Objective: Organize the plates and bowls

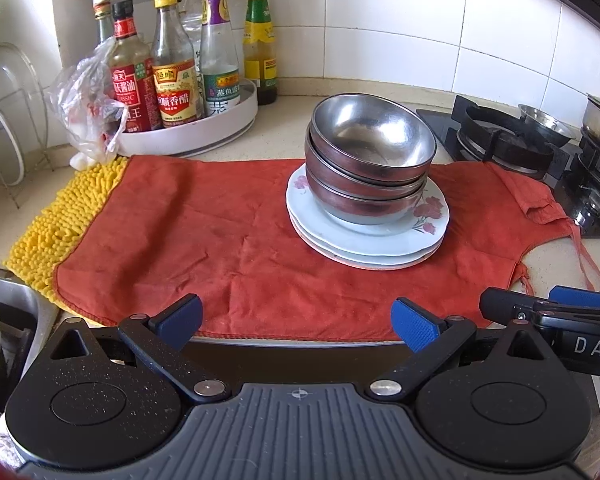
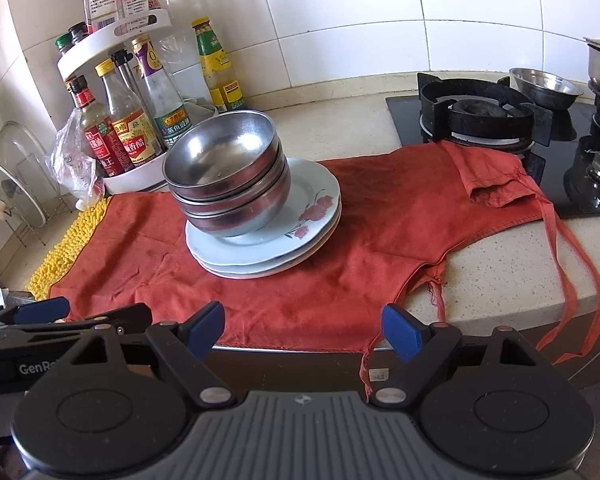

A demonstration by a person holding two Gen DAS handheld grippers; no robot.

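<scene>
your steel bowls point(image 1: 370, 160) sit nested, mouths up and tipped toward you, on the stacked floral plates point(image 1: 366, 236) lying flat on the red cloth point(image 1: 204, 240), the stack's axis roughly vertical. your left gripper point(image 1: 298, 322) and right gripper point(image 2: 302, 330) hang at the counter edge, both spread wide, holding nothing.

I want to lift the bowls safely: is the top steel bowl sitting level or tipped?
Tipped. The top steel bowl leans in the stack, its rim higher on one side, exposing the empty inside.
</scene>
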